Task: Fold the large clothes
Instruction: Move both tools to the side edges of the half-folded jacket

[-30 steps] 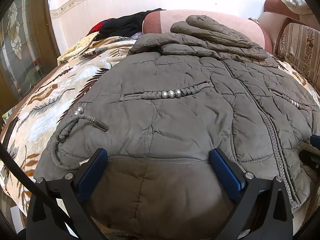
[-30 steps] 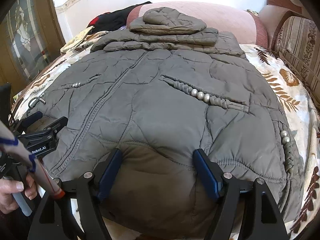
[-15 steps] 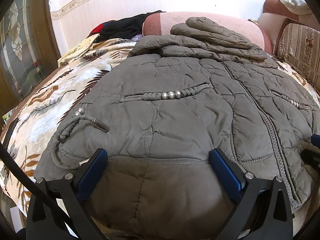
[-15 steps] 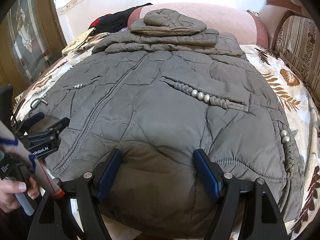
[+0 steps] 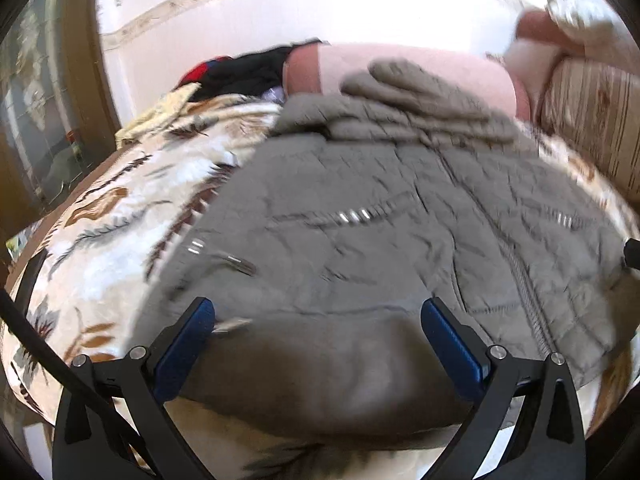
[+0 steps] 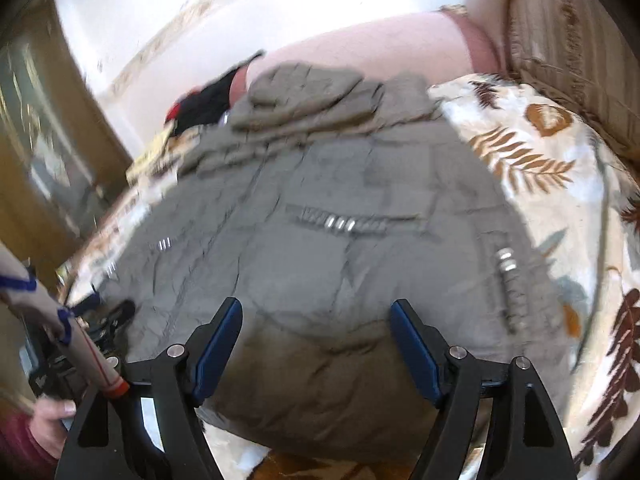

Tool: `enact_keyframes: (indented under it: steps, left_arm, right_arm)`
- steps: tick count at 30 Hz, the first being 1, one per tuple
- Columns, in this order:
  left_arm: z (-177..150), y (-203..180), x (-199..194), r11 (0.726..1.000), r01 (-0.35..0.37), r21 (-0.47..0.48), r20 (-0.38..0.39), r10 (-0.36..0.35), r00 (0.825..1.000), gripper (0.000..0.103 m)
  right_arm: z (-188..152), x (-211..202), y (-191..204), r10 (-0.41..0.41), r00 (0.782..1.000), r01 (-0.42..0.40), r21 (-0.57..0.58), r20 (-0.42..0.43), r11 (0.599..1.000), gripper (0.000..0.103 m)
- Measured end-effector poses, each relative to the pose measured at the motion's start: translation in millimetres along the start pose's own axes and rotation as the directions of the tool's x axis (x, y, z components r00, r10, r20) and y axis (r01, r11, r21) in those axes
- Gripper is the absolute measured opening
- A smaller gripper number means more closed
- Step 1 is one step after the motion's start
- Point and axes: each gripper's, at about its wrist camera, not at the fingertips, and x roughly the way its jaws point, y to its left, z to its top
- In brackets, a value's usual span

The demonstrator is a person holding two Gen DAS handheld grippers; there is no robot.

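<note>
Both claws (image 5: 318,344) (image 6: 316,344) spread wide over jacket (image 5: 380,240) hem.

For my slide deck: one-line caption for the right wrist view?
Open right gripper poised over quilted grey jacket's hem on leaf-print blanket.

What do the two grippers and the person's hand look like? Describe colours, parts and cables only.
The left gripper has black angular arms with silver bolt heads and blue pads lining its jaws; a black cable runs past it. The right gripper is built the same, with blue pads. The person's bare hand shows below a dark red sleeve.
</note>
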Motion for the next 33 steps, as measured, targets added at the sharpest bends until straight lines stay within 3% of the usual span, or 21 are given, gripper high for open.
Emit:
enact_keyframes:
  steps: [5, 7, 9, 11, 12, 14, 16, 19, 26, 28, 31, 33]
  left_arm:
    - [7.7, 66.3, -9.0, 0.988, -0.058, -0.146, 0.015, 0.061, 0.998, 0.103]
    - [4.4, 107.2, -1.2, 0.944, 0.005, -0.331, -0.027, -0.015, 1.0, 0.103]
    - [-4.5, 139.8, 12.6, 0.881, 0.018, -0.473, -0.081, -0.064, 0.995, 0.1]
    - [-14.6, 161.6, 24.3, 0.819, 0.047, -0.572, -0.106, -0.131, 0.986, 0.087]
    - [-19.1, 169.2, 29.6, 0.79, 0.069, -0.609, -0.108, -0.169, 0.98, 0.085]
    - [-22.0, 172.1, 33.2, 0.775, 0.088, -0.626, -0.099, -0.191, 0.977, 0.084]
    - [-20.8, 168.8, 32.2, 0.782, 0.119, -0.612, -0.077, -0.208, 0.975, 0.083]
    - [-24.6, 157.4, 34.6, 0.786, 0.174, -0.593, -0.078, -0.271, 0.959, 0.082]
    - [-29.4, 108.1, 17.6, 0.866, 0.209, -0.454, -0.108, -0.286, 0.952, 0.082]
    - [-30.3, 90.1, 14.5, 0.877, 0.255, -0.408, -0.112, -0.326, 0.939, 0.082]
    - [-28.6, 74.3, 12.7, 0.912, 0.238, -0.335, -0.121, -0.292, 0.949, 0.082]
    - [-29.1, 75.7, 15.5, 0.909, 0.235, -0.345, -0.119, -0.291, 0.949, 0.082]
  right_arm:
    - [15.4, -38.5, -37.5, -0.065, 0.989, 0.049, 0.126, 0.132, 0.991, 0.081]
    - [17.2, -48.9, -59.0, -0.112, 0.981, 0.078, 0.209, 0.156, 0.975, 0.081]
    - [17.1, -54.8, -74.9, -0.139, 0.977, 0.092, 0.271, 0.161, 0.958, 0.081]
    - [16.5, -57.1, -87.4, -0.164, 0.975, 0.108, 0.319, 0.153, 0.942, 0.081]
    - [15.4, -57.5, -92.2, -0.167, 0.975, 0.109, 0.339, 0.148, 0.935, 0.081]
    - [12.2, -55.7, -101.2, -0.178, 0.977, 0.122, 0.372, 0.121, 0.92, 0.081]
    - [10.4, -52.3, -107.9, -0.181, 0.978, 0.126, 0.401, 0.103, 0.907, 0.081]
    - [7.4, -48.1, -119.7, -0.153, 0.984, 0.095, 0.459, 0.091, 0.883, 0.081]
    - [-5.4, -45.1, -135.3, -0.118, 0.991, 0.067, 0.538, 0.06, 0.84, 0.081]
    - [-9.0, -44.8, -139.4, -0.104, 0.993, 0.056, 0.559, 0.054, 0.827, 0.081]
    - [-13.4, -42.0, -140.8, -0.076, 0.996, 0.04, 0.572, 0.04, 0.819, 0.081]
    - [-16.2, -40.2, -135.5, -0.051, 0.998, 0.026, 0.565, 0.03, 0.825, 0.081]
